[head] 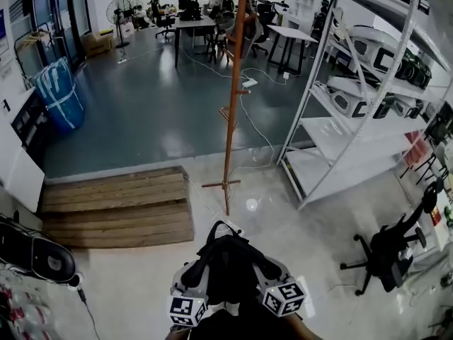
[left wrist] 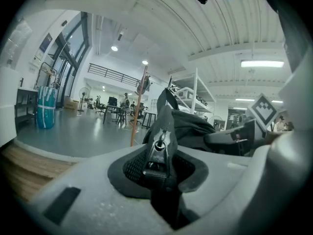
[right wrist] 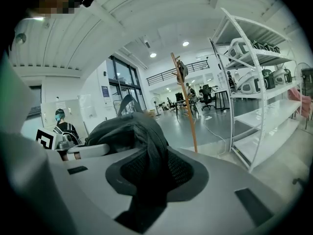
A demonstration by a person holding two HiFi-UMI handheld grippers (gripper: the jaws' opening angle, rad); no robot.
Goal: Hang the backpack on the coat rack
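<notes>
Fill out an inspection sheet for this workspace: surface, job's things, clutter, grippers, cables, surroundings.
Surface: glossy pale floor; wooden platform at left.
Job's things: black backpack held up between both grippers; wooden coat rack upright ahead, backpack not yet on it.
Clutter: blue bag by the left wall; black office chair at right.
Grippers: left gripper shut on a backpack strap with a metal fitting; right gripper shut on a fold of the backpack.
Cables: white cable across the floor beside the rack's base.
Surroundings: white shelving at right holding machines; desks and people far back.
</notes>
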